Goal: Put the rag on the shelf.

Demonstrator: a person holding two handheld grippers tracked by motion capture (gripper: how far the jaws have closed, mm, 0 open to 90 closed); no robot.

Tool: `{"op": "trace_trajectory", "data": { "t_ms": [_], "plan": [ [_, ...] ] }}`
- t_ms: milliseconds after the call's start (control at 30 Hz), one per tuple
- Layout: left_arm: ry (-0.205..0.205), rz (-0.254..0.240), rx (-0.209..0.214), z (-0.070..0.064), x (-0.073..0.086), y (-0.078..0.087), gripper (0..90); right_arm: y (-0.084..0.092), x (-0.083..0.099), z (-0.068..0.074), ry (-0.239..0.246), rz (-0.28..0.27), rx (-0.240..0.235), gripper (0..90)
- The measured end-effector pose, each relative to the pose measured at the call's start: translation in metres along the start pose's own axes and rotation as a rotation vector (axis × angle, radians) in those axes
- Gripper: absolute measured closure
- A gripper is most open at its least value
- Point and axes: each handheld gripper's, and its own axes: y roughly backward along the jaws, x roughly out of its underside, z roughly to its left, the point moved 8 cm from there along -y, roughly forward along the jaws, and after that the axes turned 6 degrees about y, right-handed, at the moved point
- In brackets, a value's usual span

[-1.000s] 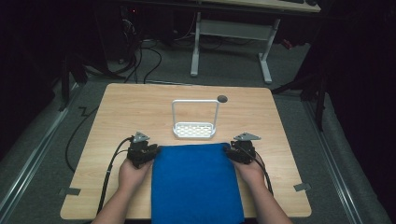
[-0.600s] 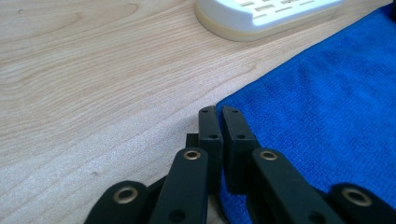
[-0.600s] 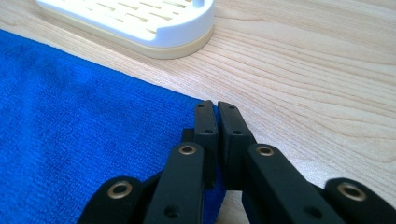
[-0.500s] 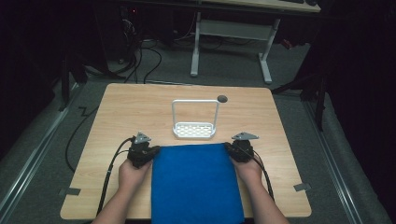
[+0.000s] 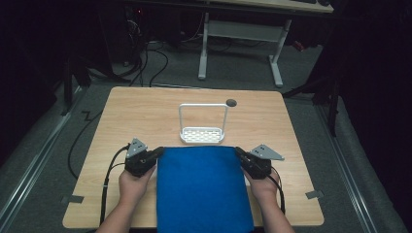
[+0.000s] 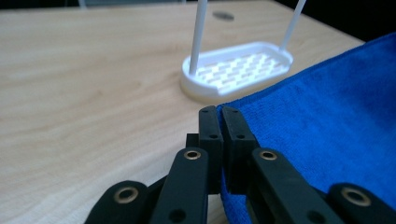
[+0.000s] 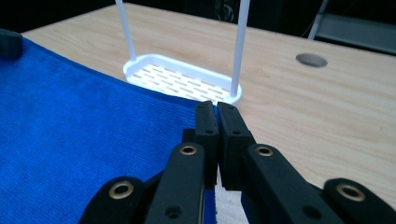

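Blue cloth (image 5: 201, 189) — flat on wooden table (image 5: 145, 116), dark room.

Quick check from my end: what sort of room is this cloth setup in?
Probably a lab or workshop recording station: a bare wooden table on grey floor, loose cables behind it, another desk frame, dark surroundings.

My black tongs (image 6: 219, 122) rise from six o'clock with their jaws pressed together on the near corner of a blue terry cloth (image 6: 327, 135), which spreads away toward three o'clock. Just beyond the cloth's edge, toward twelve o'clock, a white slotted plastic tray (image 6: 238, 70) with two thin upright posts sits on the pale wooden table (image 6: 84, 93).
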Motion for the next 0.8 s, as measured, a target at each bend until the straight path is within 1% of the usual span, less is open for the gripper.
{"op": "trace_trajectory", "data": {
  "t_ms": [33,67,100,133,167,200,233,267,300,333,367,400,433,467,500,600,633,667,767,800],
  "plan": [
    [-0.004,-0.028,-0.003,-0.002,-0.005,0.005,88.0,0.002,-0.002,0.0,0.002,-0.013,0.003,88.7],
    [-0.005,-0.039,-0.005,-0.002,-0.007,0.008,88.0,0.005,-0.006,-0.001,-0.002,-0.03,0.006,88.6],
    [-0.008,-0.07,-0.009,-0.004,-0.012,0.014,88.0,0.007,-0.008,-0.002,-0.002,-0.035,0.005,88.6],
    [-0.008,-0.07,-0.009,-0.004,-0.012,0.014,88.0,0.007,-0.008,-0.002,-0.002,-0.035,0.005,88.6],
    [-0.009,-0.092,-0.01,-0.005,-0.016,0.018,88.0,0.011,-0.013,-0.002,-0.003,-0.062,0.013,88.6],
    [-0.01,-0.102,-0.009,-0.006,-0.018,0.02,88.0,0.011,-0.013,-0.002,-0.003,-0.062,0.013,88.6],
    [-0.01,-0.118,-0.005,-0.006,-0.021,0.024,88.0,0.016,-0.018,-0.002,-0.01,-0.086,0.022,88.6],
    [-0.011,-0.126,-0.004,-0.007,-0.023,0.026,88.0,0.016,-0.018,-0.002,-0.01,-0.086,0.022,88.6],
    [-0.025,-0.145,-0.001,-0.01,-0.028,0.031,88.0,0.02,-0.023,-0.002,-0.003,-0.108,0.023,88.6],
    [-0.025,-0.145,-0.001,-0.01,-0.028,0.031,88.0,0.02,-0.023,-0.002,-0.003,-0.108,0.023,88.6],
    [-0.032,-0.156,-0.001,-0.011,-0.031,0.033,88.0,0.024,-0.029,-0.002,-0.002,-0.129,0.027,88.6],
    [-0.039,-0.166,-0.001,-0.013,-0.034,0.036,88.0,0.024,-0.029,-0.002,-0.002,-0.129,0.027,88.6],
    [-0.042,-0.181,0.001,-0.014,-0.038,0.038,88.0,0.028,-0.035,-0.001,0.0,-0.149,0.03,88.6],
    [-0.043,-0.195,0.005,-0.016,-0.041,0.04,88.0,0.028,-0.035,-0.001,0.0,-0.149,0.03,88.6],
    [-0.052,-0.211,0.005,-0.018,-0.045,0.042,88.0,0.03,-0.038,-0.001,0.0,-0.158,0.032,88.6],
    [-0.074,-0.23,0.007,-0.023,-0.054,0.046,88.0,0.036,-0.047,0.0,0.005,-0.186,0.035,88.6],
    [-0.082,-0.246,0.005,-0.025,-0.058,0.047,88.0,0.038,-0.052,-0.001,0.006,-0.196,0.04,88.6],
    [-0.088,-0.253,0.004,-0.025,-0.06,0.048,88.0,0.038,-0.052,-0.001,0.006,-0.196,0.04,88.6],
    [-0.093,-0.283,0.007,-0.028,-0.071,0.052,88.0,0.044,-0.063,-0.005,0.009,-0.221,0.054,88.7],
    [-0.095,-0.289,0.008,-0.028,-0.074,0.053,88.0,0.044,-0.063,-0.005,0.009,-0.221,0.054,88.7]
  ]
}}
